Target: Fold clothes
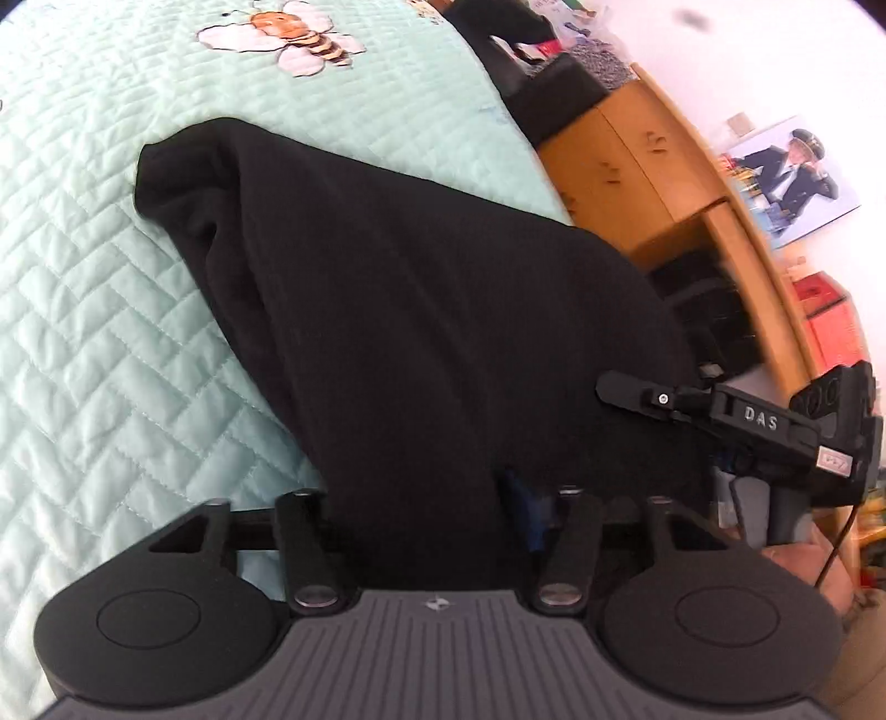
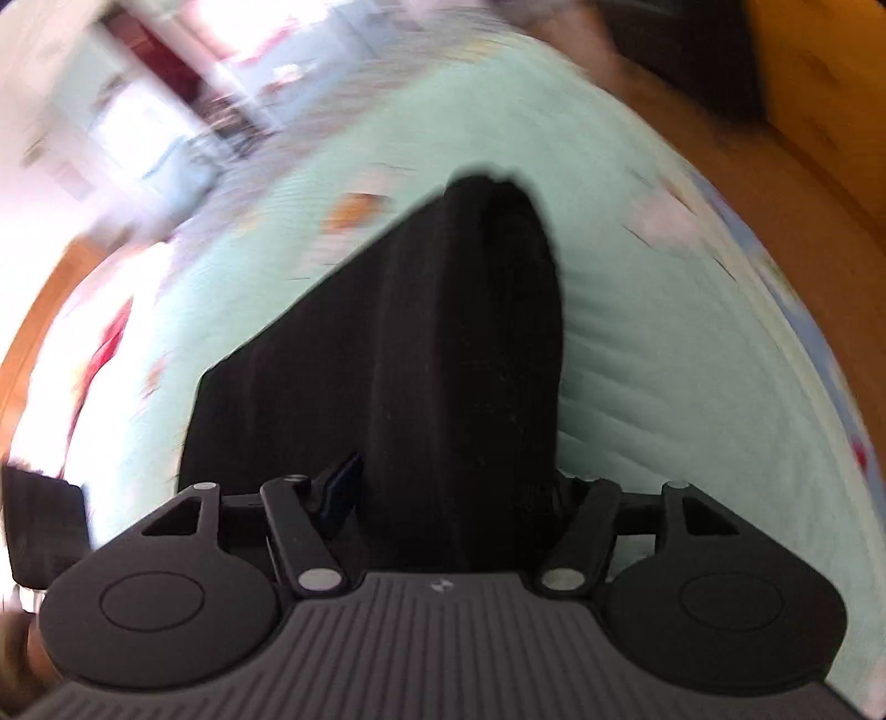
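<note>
One black garment (image 1: pixel 421 332), lifted, draping.

Colours on my feeds: black on mint.

I see a plain black garment (image 1: pixel 421 310) against a mint-green quilted bedspread (image 1: pixel 111 310) stitched in a brick-like pattern, with a bee motif (image 1: pixel 288 36) in orange, black stripes and white wings. Left tongs (image 1: pixel 426 498) and right tongs (image 2: pixel 443 498) are matte black over ribbed grey bodies. Cabinet (image 1: pixel 637 160) is honey-yellow wood; a red box (image 1: pixel 830 321) sits at the frame's right edge.
</note>
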